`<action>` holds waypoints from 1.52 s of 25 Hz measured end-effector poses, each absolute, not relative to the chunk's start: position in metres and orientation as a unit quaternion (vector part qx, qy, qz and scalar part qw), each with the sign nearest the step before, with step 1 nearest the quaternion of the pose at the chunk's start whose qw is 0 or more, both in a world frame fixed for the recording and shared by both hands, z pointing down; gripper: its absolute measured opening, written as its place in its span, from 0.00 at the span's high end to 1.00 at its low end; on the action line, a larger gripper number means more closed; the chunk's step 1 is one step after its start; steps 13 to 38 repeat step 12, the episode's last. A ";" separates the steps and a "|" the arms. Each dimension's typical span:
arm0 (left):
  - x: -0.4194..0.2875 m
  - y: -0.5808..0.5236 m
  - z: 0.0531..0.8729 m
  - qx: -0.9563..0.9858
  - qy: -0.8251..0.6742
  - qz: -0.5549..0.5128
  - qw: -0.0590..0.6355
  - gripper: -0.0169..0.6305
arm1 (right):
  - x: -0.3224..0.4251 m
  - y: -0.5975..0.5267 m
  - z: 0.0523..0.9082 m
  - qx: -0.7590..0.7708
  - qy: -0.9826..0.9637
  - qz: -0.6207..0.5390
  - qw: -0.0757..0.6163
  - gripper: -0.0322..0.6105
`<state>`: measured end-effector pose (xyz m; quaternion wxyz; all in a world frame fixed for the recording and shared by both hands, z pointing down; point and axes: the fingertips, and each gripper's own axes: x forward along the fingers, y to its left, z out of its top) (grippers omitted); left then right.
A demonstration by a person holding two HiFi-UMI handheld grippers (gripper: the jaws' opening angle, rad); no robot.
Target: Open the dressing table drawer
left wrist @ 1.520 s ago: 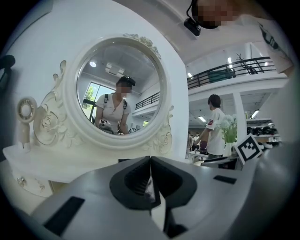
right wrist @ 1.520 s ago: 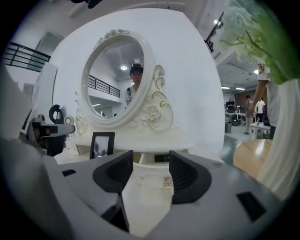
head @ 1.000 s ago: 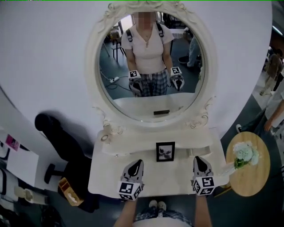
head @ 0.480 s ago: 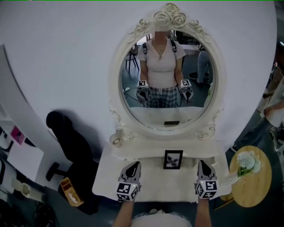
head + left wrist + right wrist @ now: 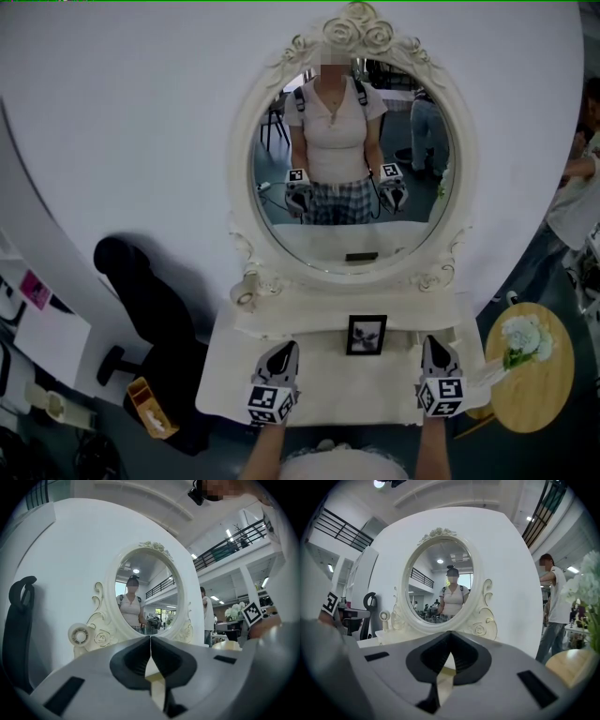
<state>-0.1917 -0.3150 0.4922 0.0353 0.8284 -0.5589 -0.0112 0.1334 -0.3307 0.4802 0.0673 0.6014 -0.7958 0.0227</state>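
In the head view a white dressing table [image 5: 225,375] fills the lower centre of the frame, with a large oval mirror [image 5: 352,169] in a carved frame rising behind it against a white wall. A small picture frame [image 5: 366,335] stands upright at the back of the table top, in the middle. The left gripper [image 5: 284,350] is at the lower left of the table top and the right gripper [image 5: 433,345] at the lower right, well apart, both over the near part of the top and pointing towards the mirror. The drawer is hidden below the near edge of the top, between and under the two grippers. A black chair [image 5: 141,291] stands to the left of the table. A round wooden side table [image 5: 548,375] with white flowers [image 5: 520,333] stands to the right. The mirror reflects the person holding both grippers. In the left gripper view the jaws are pressed together with nothing between them, their tips meeting just below the mirror at the centre of the frame; the chair is at the left edge. In the right gripper view the jaws are likewise closed and empty, with the mirror straight ahead, the flowers at the right edge and a person [image 5: 553,606] standing beyond them.
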 end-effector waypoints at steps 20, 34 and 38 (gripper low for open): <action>-0.189 -0.313 0.488 0.827 -0.561 -0.014 0.037 0.93 | 0.136 -0.330 0.479 0.600 -0.796 0.020 0.073 0.93; -0.189 -0.313 0.488 0.827 -0.561 -0.014 0.037 0.93 | 0.136 -0.330 0.479 0.600 -0.796 0.020 0.073 0.93; -0.189 -0.313 0.488 0.827 -0.561 -0.014 0.037 0.93 | 0.136 -0.330 0.479 0.600 -0.796 0.020 0.073 0.93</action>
